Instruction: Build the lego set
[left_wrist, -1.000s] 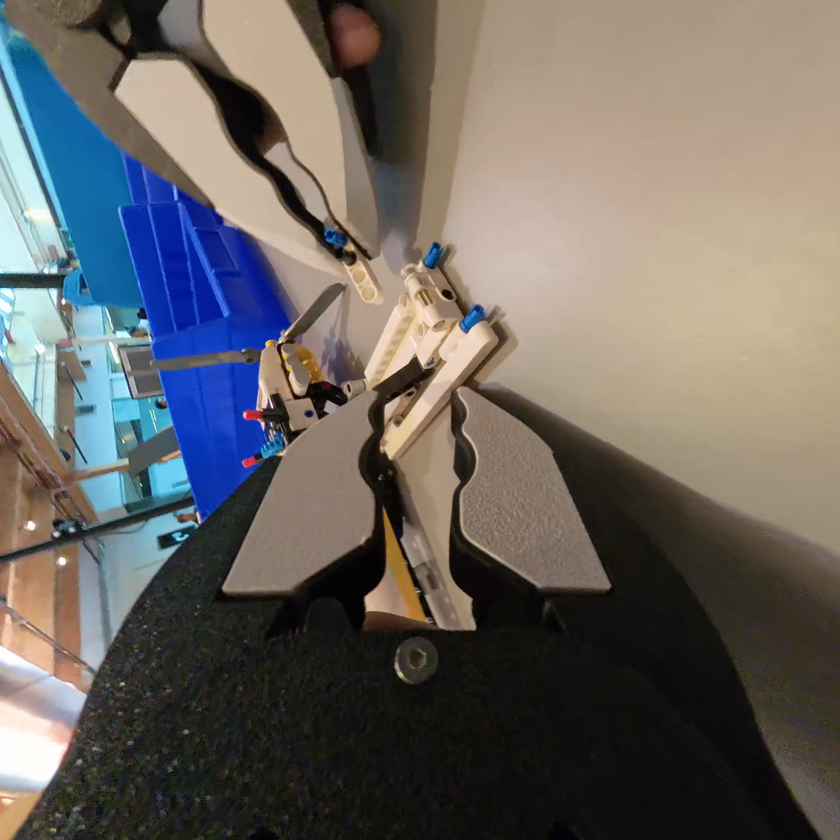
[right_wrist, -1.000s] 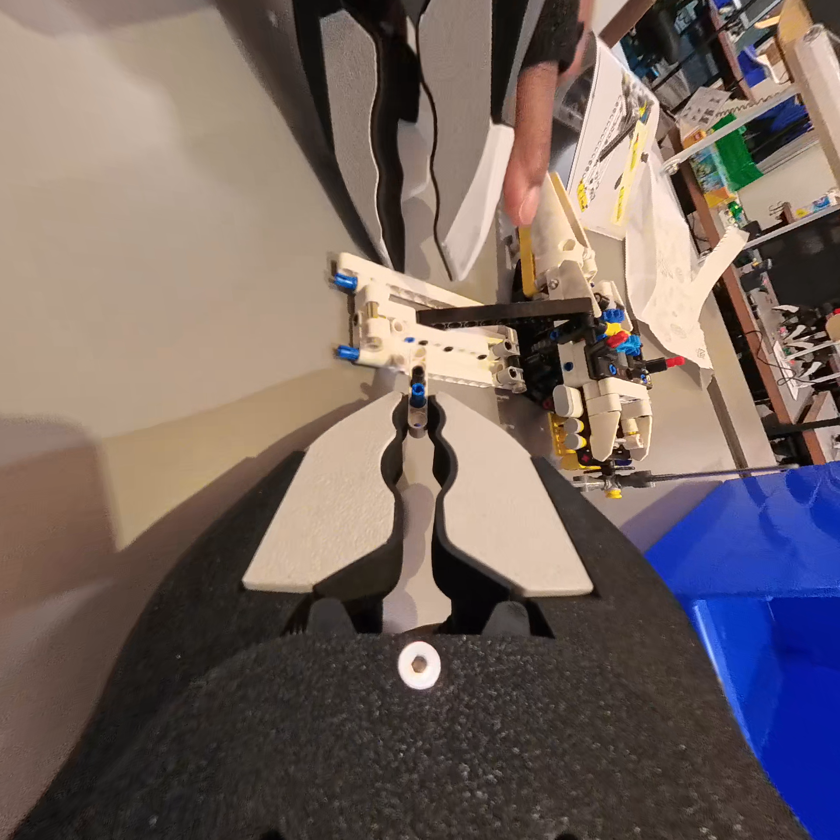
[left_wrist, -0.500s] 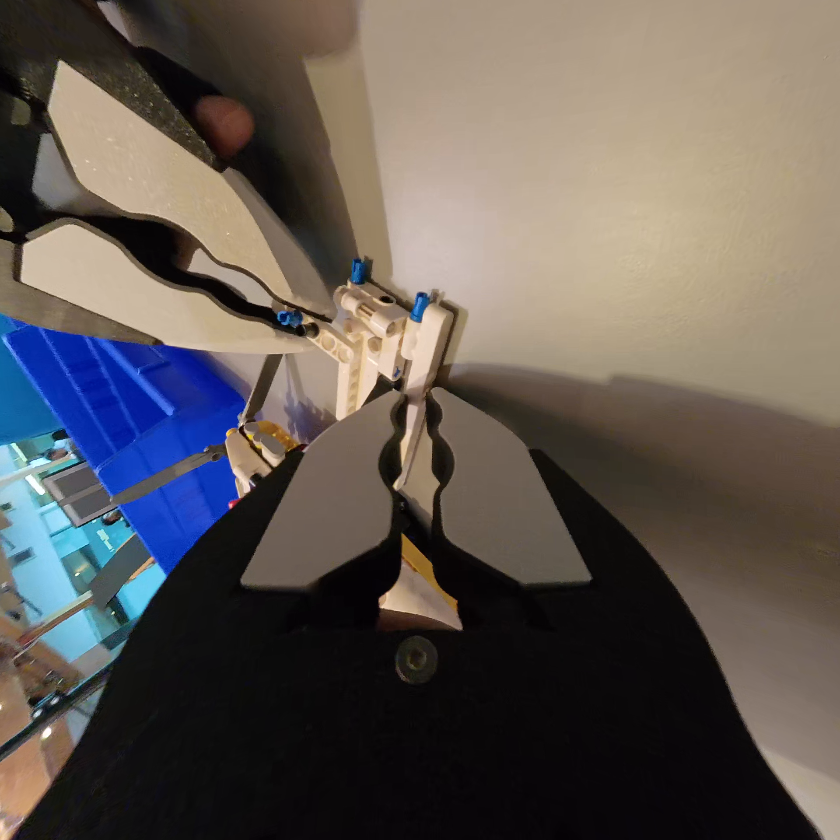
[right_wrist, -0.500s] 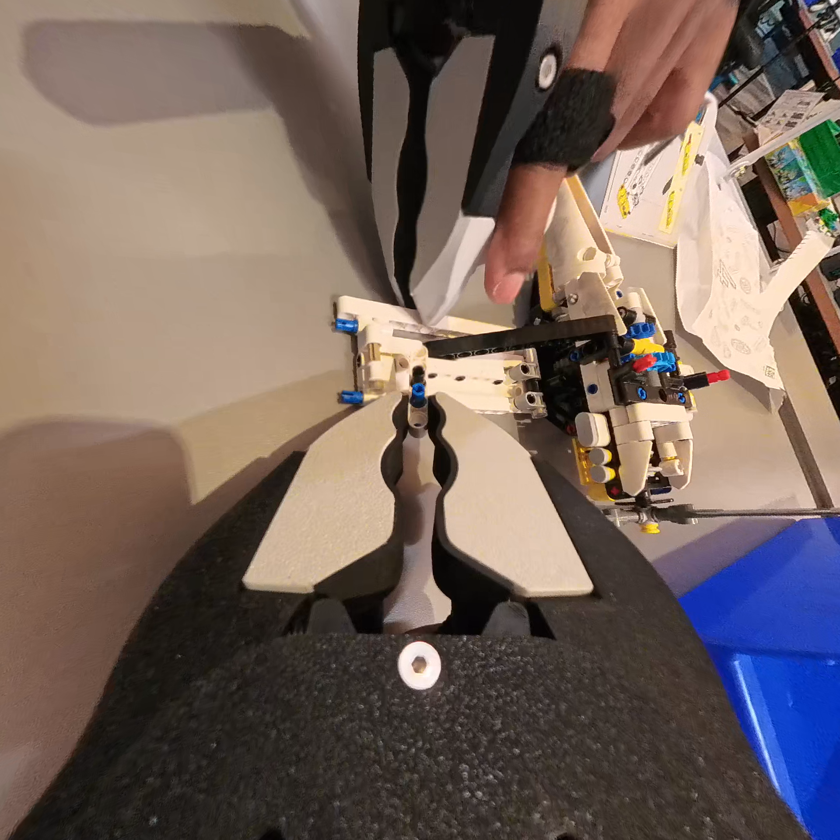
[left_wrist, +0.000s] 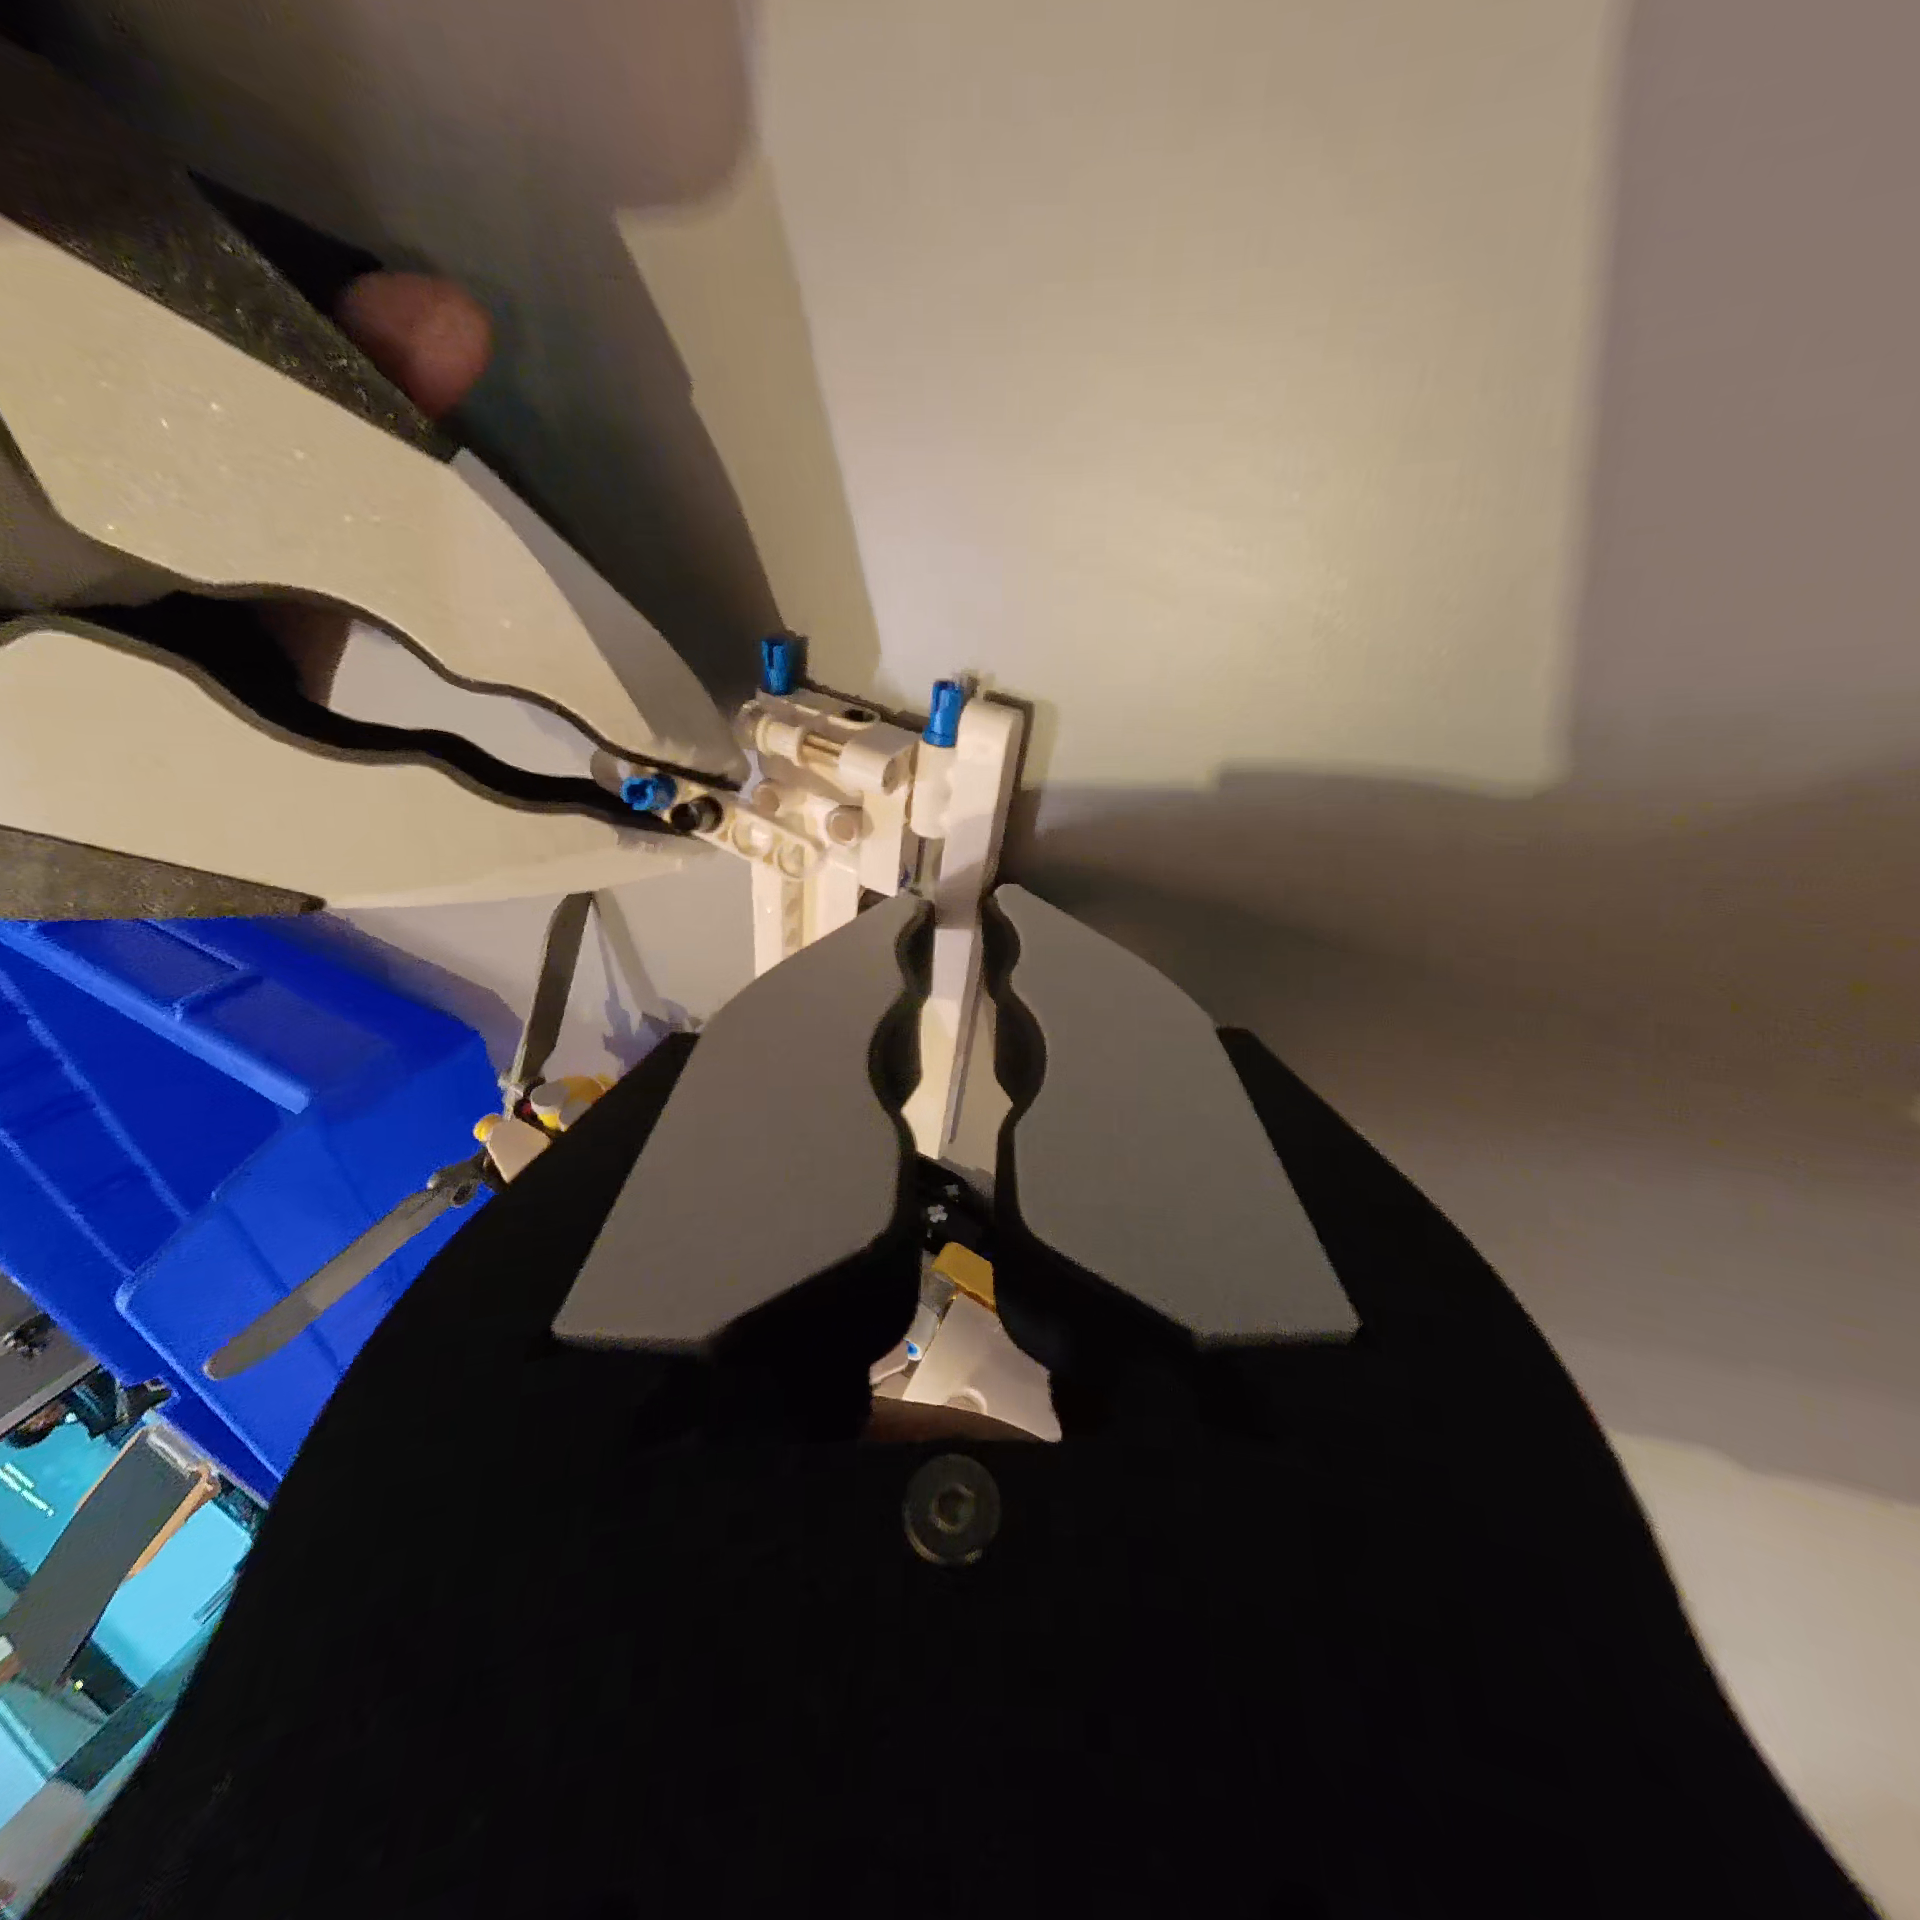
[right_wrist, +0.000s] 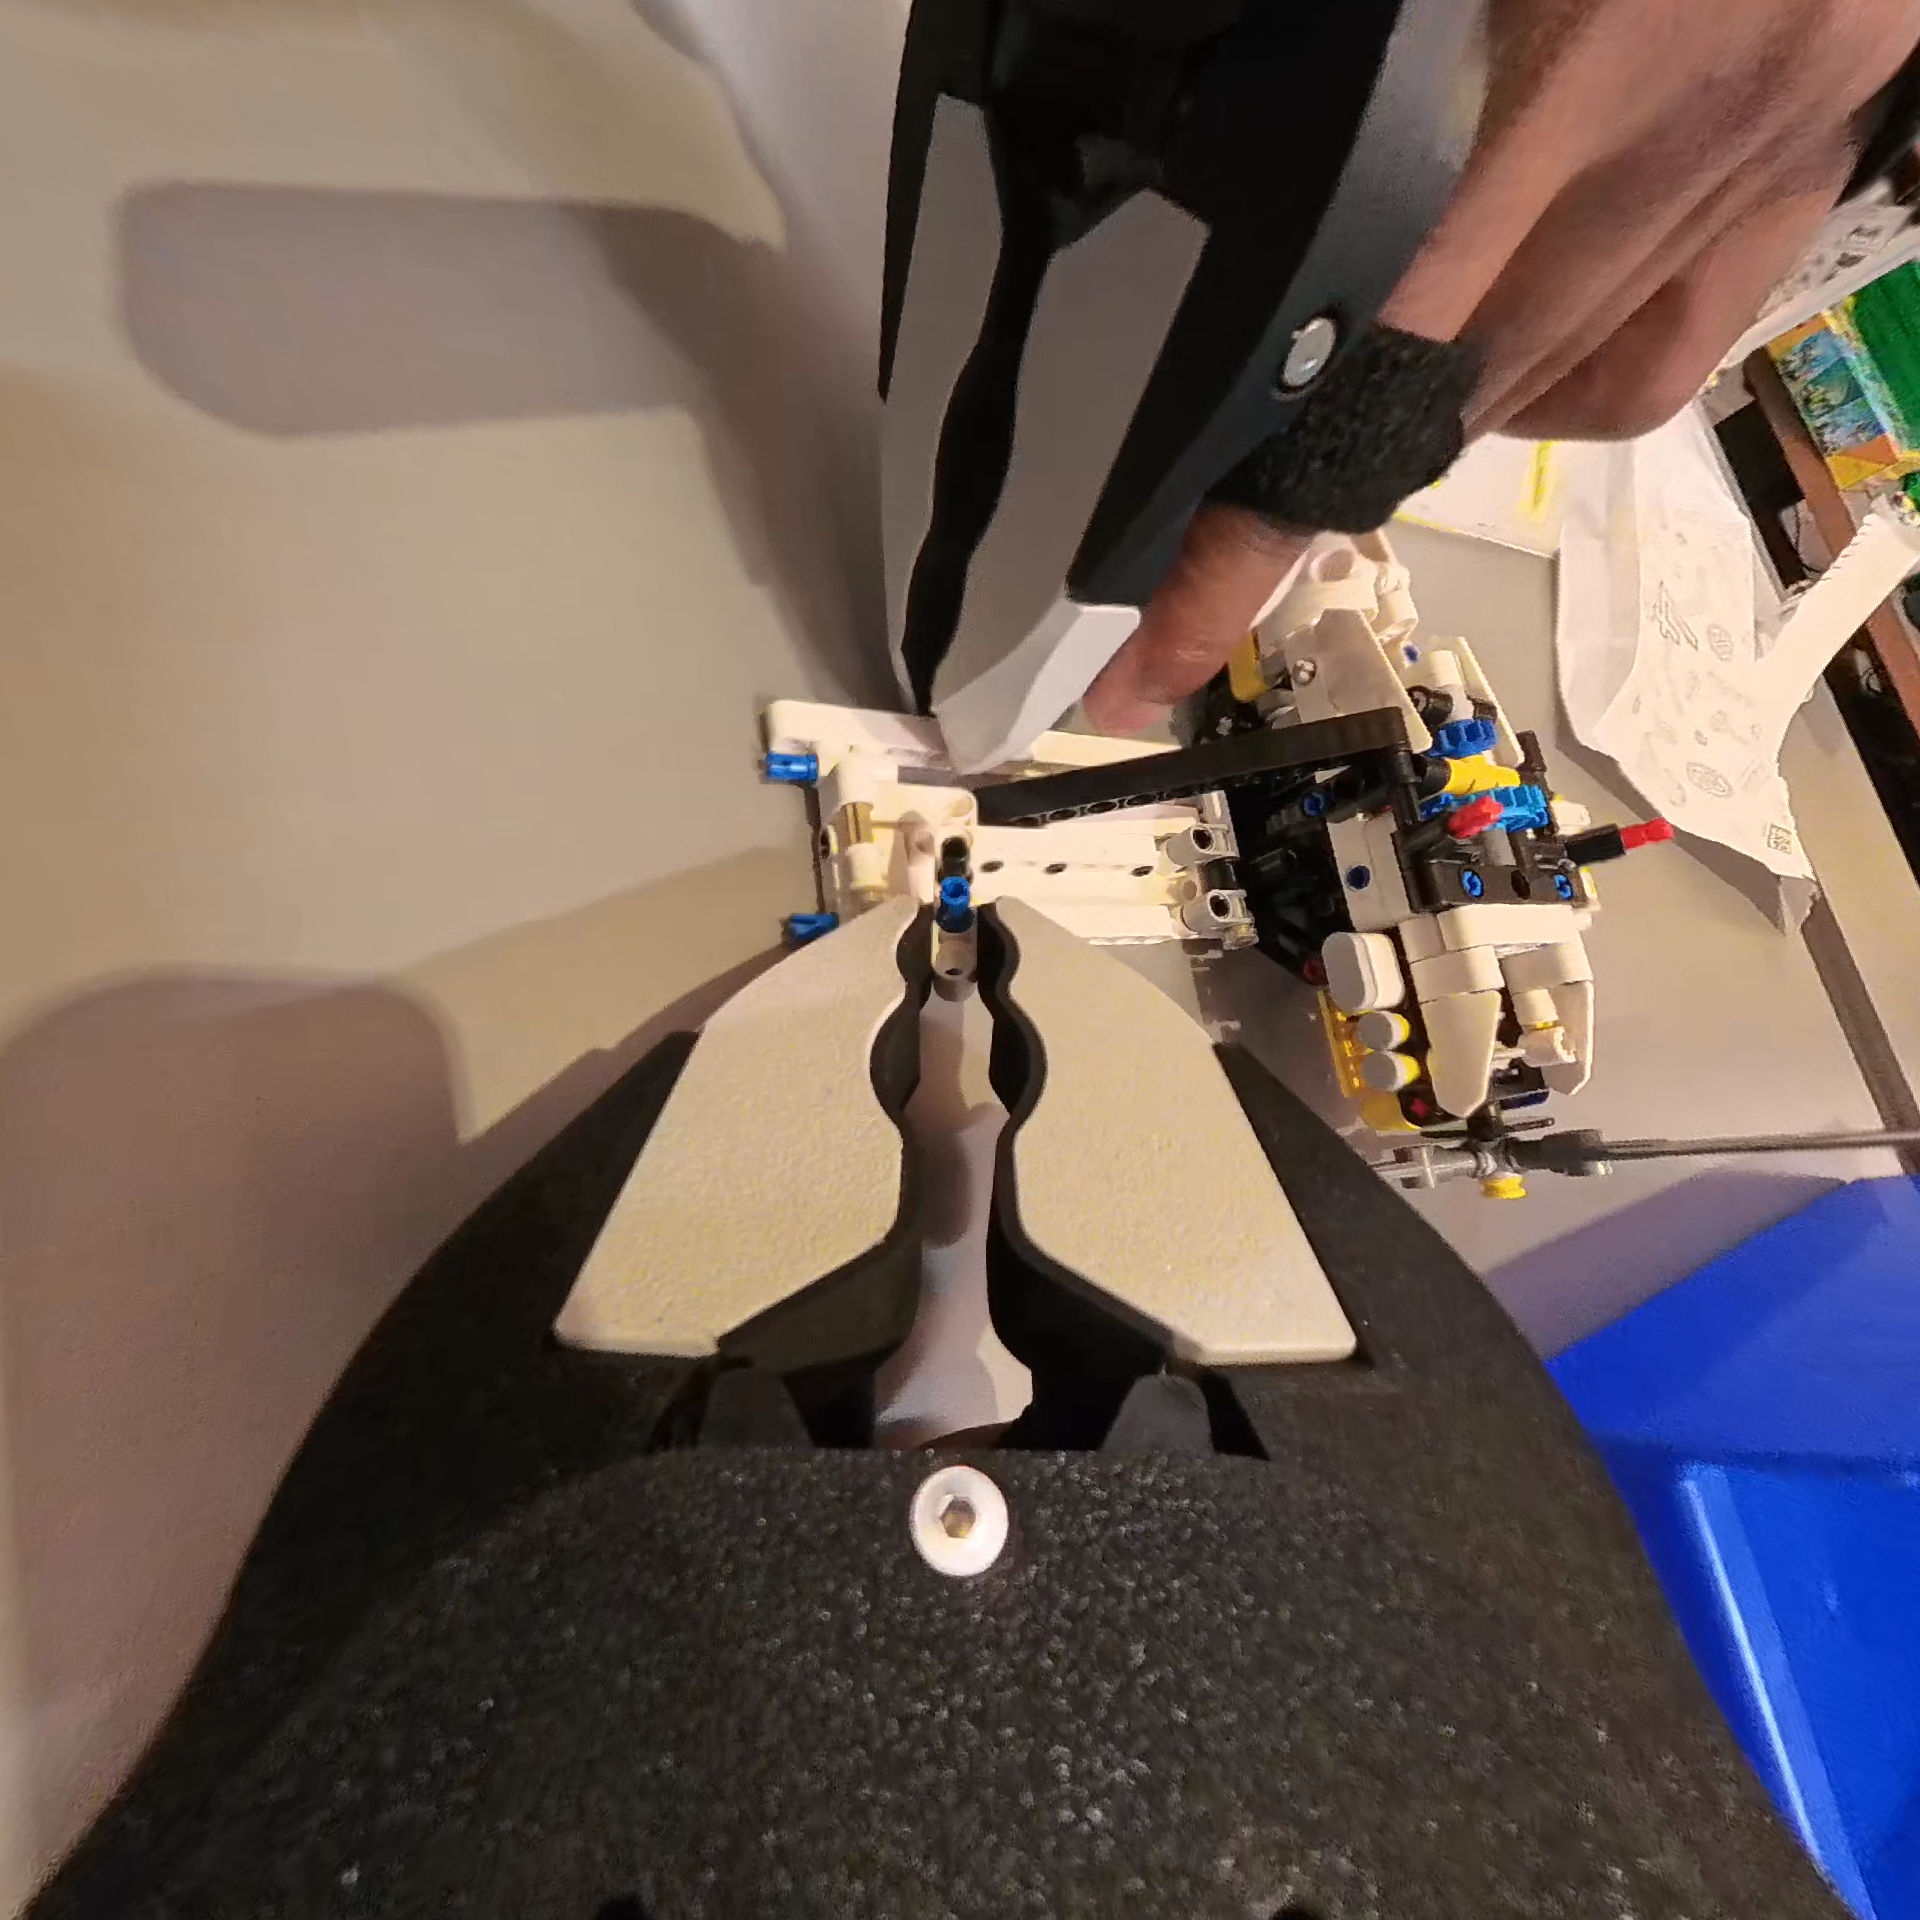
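Note:
A white, black and yellow brick-built helicopter model lies on the grey table. Its white tail frame carries blue pins. My left gripper is shut on a white beam of that frame. It also shows from above in the right wrist view, pinching the same beam. My right gripper is shut on a short pale beam with a blue pin. The short beam's tip meets the tail frame. The right gripper also shows in the left wrist view, with the short pale beam against the frame.
A blue plastic bin stands beside the model and shows in the left wrist view. A grey rotor blade sticks out toward it. Printed paper sheets lie beyond the model. A person's hand holds the left gripper. Both grippers' tips are close together, under 4 cm apart.
My left gripper's jaws have closed on the white tail beam, and it has turned more upright over the frame. My right gripper has stayed shut on the short pale beam at the frame.

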